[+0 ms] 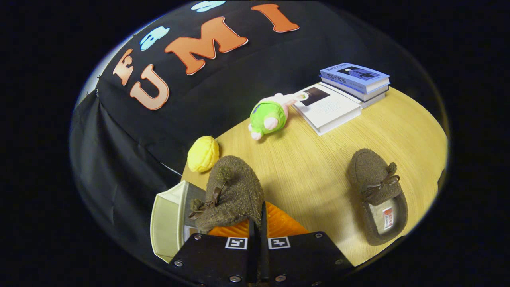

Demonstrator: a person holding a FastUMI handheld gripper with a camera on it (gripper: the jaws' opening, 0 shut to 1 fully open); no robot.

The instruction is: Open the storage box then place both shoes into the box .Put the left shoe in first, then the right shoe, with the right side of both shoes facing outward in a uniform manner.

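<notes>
Fuzzy brown wool slipper (233, 191) is pinched by its heel rim in your gripper (258, 227), fingers closed on it, hanging over the open orange-floored, cream-walled storage box (167, 219). You have yet to set it inside; the matching second slipper (376, 195) waits on the wooden table (310, 159), well apart.

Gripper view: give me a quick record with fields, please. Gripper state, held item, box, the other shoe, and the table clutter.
gripper: gripper shut on the held shoe's rim, a thin edge pinched between the fingers
held shoe: brown fuzzy held shoe, toe pointing away, over the storage box
storage box: storage box open, orange inside, just ahead of the fingers
second shoe: second shoe lying on the table, apart from the box
clutter: yellow ball, green plush toy, stack of books beyond
</notes>
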